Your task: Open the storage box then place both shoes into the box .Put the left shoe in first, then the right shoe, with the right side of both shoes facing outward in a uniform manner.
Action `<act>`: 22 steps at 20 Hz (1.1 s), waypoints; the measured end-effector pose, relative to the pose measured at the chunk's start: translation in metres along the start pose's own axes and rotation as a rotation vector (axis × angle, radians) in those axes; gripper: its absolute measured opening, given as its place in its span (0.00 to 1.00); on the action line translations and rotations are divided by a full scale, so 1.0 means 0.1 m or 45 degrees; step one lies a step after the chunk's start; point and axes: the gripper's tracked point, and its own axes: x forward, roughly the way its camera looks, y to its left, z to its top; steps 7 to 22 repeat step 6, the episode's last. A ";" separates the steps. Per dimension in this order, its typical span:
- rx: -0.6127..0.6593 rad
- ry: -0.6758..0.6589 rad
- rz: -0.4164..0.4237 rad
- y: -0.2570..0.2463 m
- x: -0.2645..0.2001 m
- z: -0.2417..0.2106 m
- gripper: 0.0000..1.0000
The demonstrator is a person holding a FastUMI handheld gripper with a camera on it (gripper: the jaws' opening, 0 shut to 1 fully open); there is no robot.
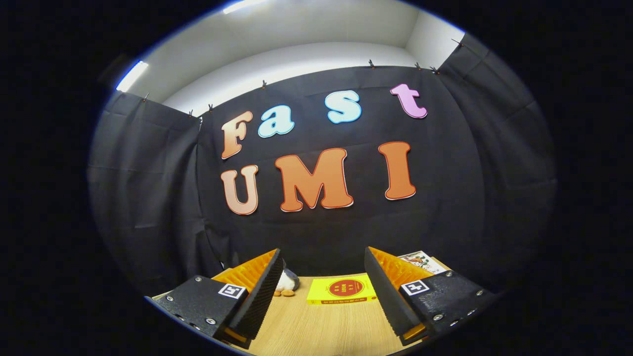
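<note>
Hand-held gripper (321, 291) released, fingers wide apart over the counter (316, 326) — holding nothing. Yellow book (342, 290) lies beyond them. Storage box and shoes not located — risk: a blind approach could knock the book.

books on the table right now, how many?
2. A yellow book lies flat on the table, beyond the open gripper, between its fingers. A second book peeks out behind the right finger, mostly hidden; more may be hidden.
</note>
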 end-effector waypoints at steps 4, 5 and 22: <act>-0.009 0.001 0.012 0.05 0.02 -0.02 0.98; -0.009 -0.001 0.014 0.07 0.02 -0.01 0.98; -0.011 -0.007 0.016 0.08 0.02 0.00 0.98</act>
